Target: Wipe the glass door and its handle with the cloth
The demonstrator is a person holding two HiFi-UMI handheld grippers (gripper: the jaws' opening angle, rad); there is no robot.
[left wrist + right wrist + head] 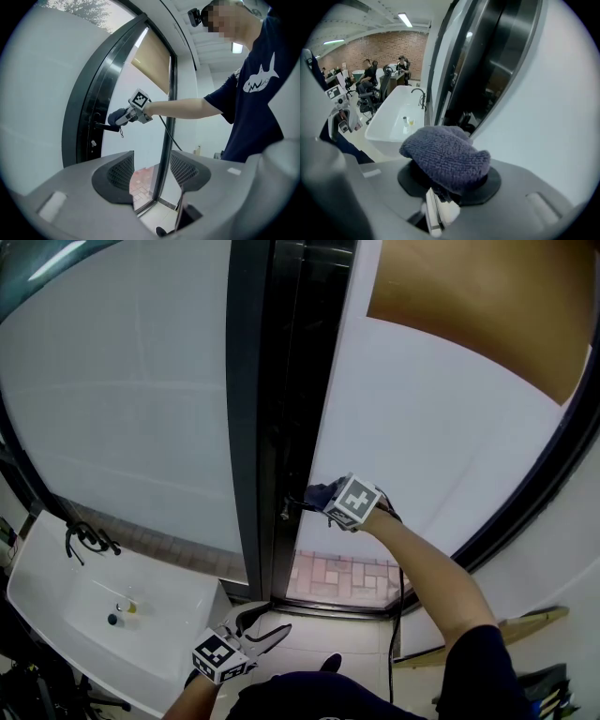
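The glass door has a frosted pane point(422, 446) and a black frame point(272, 427). A black lever handle point(295, 504) sticks out from the frame. My right gripper point(323, 495) is shut on a dark blue cloth point(322, 491), which is bunched over its jaws and sits at the outer end of the handle point(104, 126). In the right gripper view the cloth point(445, 157) covers the jaw tips, close to the pane and frame. My left gripper point(258, 629) hangs low near the door's foot, open and holding nothing, and it points level at the door point(152, 171).
A white sink point(94, 615) with a black faucet point(84, 538) stands at the lower left. A brown blind point(487, 306) covers the upper right of the pane. A cable point(401, 601) hangs from my right arm. People sit at desks point(370, 75) far behind.
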